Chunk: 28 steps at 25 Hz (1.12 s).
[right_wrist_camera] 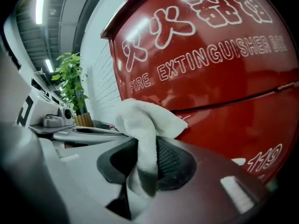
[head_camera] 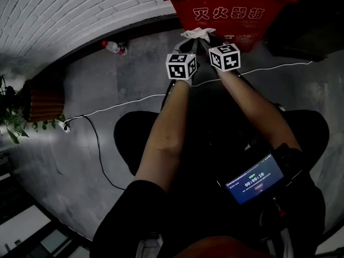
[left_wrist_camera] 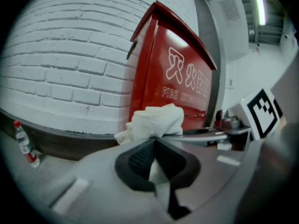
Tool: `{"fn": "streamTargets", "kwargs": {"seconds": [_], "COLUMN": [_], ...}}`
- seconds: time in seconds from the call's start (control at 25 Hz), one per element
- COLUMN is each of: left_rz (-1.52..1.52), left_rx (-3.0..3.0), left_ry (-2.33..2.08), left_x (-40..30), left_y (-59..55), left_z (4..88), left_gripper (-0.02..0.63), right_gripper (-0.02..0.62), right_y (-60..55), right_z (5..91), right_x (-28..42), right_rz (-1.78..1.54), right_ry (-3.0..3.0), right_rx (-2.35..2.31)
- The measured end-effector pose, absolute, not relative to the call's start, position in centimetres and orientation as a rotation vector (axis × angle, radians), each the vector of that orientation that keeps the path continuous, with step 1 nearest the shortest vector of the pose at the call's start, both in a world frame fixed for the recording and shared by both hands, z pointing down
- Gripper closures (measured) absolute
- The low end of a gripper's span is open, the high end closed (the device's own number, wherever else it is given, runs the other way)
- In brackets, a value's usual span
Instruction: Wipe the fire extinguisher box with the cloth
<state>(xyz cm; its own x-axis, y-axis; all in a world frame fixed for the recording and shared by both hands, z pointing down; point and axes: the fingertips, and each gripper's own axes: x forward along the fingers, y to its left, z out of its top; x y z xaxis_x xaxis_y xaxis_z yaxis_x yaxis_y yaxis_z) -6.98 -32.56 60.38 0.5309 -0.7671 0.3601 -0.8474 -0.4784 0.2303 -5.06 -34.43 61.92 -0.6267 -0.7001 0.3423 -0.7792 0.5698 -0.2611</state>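
Below the head camera, the left gripper [head_camera: 189,43] and the right gripper [head_camera: 207,40] sit close together. They share a crumpled white cloth [head_camera: 198,34] just in front of the red metal fire extinguisher box [head_camera: 228,14]. Whether the cloth touches the panel I cannot tell. Grey concrete floor [head_camera: 107,85] runs to a white painted brick wall [head_camera: 70,9], with a thin white cable [head_camera: 123,105] across it and a clear plastic bottle [head_camera: 112,47] near the wall.

Seen from the left gripper view, its fingers are clamped on one end of the cloth, and the box stands close behind.

Seen from the right gripper view, those fingers pinch the other end, and the glossy red front fills the frame. No wiped streak shows, so I judge the wiping barely begun, with the whole box left to do.
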Motion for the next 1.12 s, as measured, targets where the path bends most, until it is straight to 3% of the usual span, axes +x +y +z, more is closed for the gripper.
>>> {"fn": "streamTargets", "kwargs": {"seconds": [0.6,1.12], "left_rz": [0.29,0.29], "left_rx": [2.546,2.52], "left_ry": [-1.101,-1.109], "left_x": [4.5,7.4], "left_y": [-32.0,-29.3], "left_z": [60.0,60.9], "left_gripper": [0.607,0.606], "right_gripper": [0.494,0.494], "right_y": [-34.8,-35.1], "right_z": [62.1,61.5], "right_x": [9.4,20.2], "right_rz": [0.567,0.572], "right_ry": [-2.48,-2.369], "right_rx": [1.474,1.695]}}
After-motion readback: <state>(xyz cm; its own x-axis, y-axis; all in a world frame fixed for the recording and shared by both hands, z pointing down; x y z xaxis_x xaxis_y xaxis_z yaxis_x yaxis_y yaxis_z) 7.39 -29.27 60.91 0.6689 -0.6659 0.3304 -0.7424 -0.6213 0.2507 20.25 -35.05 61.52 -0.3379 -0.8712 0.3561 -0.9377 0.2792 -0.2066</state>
